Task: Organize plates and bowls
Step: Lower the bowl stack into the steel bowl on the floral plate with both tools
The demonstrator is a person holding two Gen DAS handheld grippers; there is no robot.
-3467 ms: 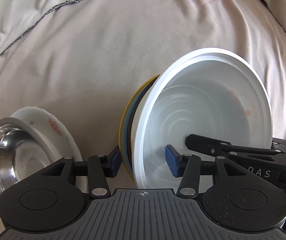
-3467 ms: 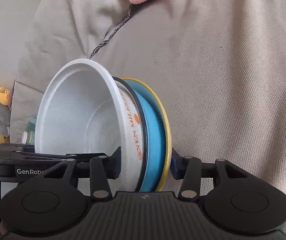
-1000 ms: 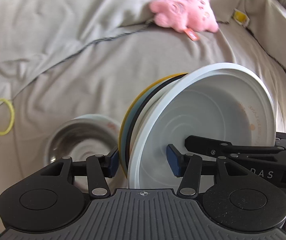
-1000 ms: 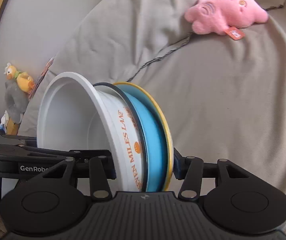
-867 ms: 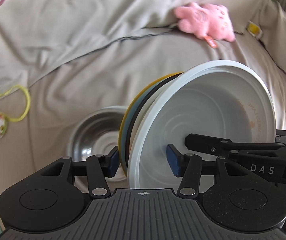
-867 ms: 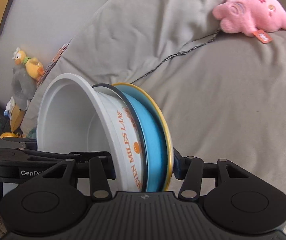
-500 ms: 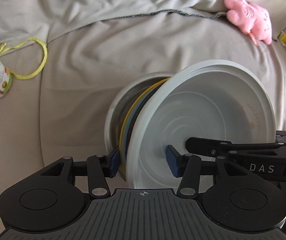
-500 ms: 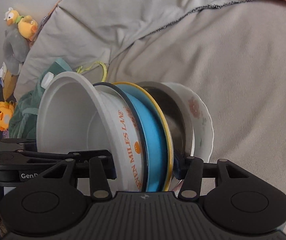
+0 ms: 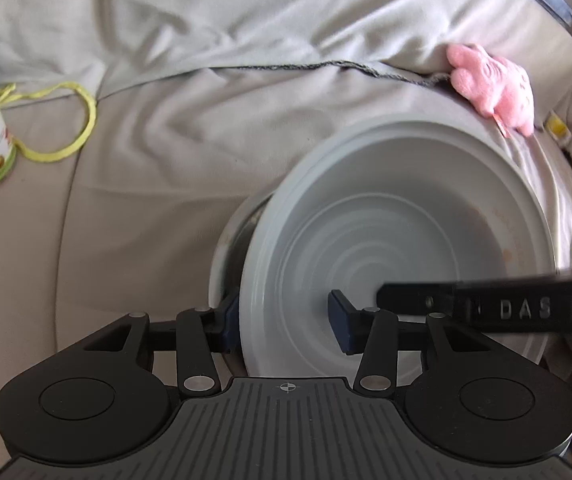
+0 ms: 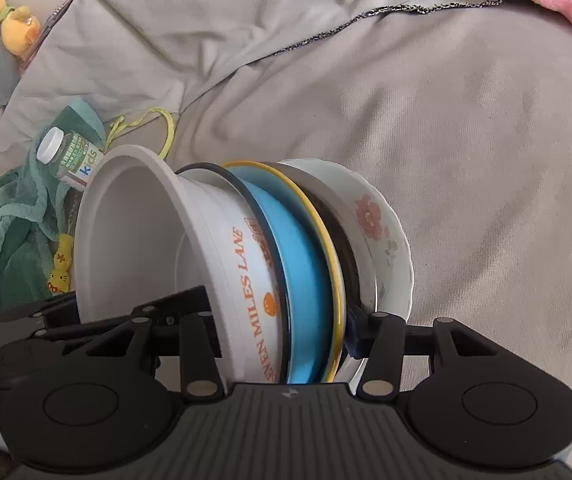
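Now the stack of dishes sits right on the steel bowl (image 10: 347, 248) and the flowered bowl (image 10: 381, 232), which lie on the grey blanket (image 10: 465, 160). In the stack are a white bowl (image 10: 146, 232), a blue plate (image 10: 305, 288) and a yellow-rimmed plate (image 10: 331, 256). The right gripper (image 10: 286, 332) squeezes the stack from both sides. The left gripper (image 9: 284, 320) has the white bowl's rim between its fingers, and its jaws are closing. I think the good way is to push the stack down gently until it sits flat, then let go slowly, one gripper at a time, so nothing tips on the soft blanket.
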